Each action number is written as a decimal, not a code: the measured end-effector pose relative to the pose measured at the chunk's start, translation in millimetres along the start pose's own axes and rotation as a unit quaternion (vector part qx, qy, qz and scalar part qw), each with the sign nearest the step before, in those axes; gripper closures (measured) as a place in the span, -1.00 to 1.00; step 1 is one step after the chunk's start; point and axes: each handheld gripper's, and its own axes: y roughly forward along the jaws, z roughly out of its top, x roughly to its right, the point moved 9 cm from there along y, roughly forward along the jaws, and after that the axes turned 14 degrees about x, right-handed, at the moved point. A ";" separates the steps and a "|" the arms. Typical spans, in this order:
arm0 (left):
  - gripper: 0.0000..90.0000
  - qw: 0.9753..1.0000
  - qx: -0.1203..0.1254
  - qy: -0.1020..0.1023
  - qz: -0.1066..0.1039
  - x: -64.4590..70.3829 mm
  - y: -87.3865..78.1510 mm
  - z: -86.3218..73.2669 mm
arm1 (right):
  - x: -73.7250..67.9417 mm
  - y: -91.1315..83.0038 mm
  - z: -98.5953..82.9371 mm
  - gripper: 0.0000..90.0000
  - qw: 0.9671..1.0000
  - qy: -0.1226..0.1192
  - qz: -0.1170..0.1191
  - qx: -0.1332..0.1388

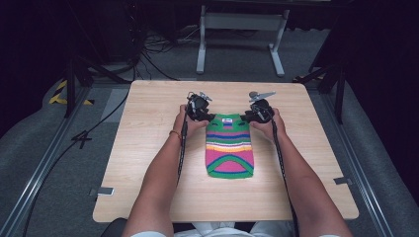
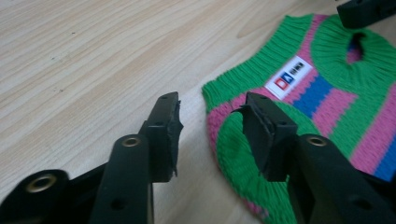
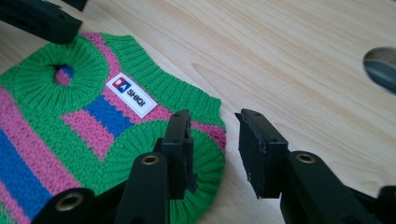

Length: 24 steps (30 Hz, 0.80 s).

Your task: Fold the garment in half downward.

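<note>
Striped sweater (image 1: 230,145): flat on wooden surface (image 1: 148,148), long axis front-to-back, collar pointing away. Left gripper (image 1: 201,114), right gripper (image 1: 256,115): jaws released at its shoulders.

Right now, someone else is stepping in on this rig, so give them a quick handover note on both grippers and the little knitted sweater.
Left gripper: open, jaws straddling the sweater's top corner on its side, one jaw over the knit, one over bare table.
Right gripper: open, placed the same way at the opposite top corner.
Sweater: flat at mid-table, neck end away from the person, white label facing up.
Done: both grippers lined up at the shoulders.
Left: likely close on both corners, then lift or fold.
</note>
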 end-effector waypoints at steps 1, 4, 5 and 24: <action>0.34 1.000 0.002 -0.005 -0.003 1.3 2.7 -0.2 | 0.2 2.3 -1.4 0.44 1.000 0.001 -0.003 -0.003; 0.39 1.000 -0.017 0.003 -0.007 5.8 10.1 -7.3 | 1.3 7.5 -6.4 0.46 1.000 -0.001 -0.010 -0.013; 0.41 1.000 -0.021 0.004 -0.007 6.6 11.3 -9.2 | 2.3 8.8 -7.5 0.46 1.000 0.001 -0.013 -0.013; 0.85 1.000 -0.017 0.013 -0.008 13.4 6.1 -7.0 | -3.6 7.1 -9.4 0.91 0.999 0.035 0.024 -0.008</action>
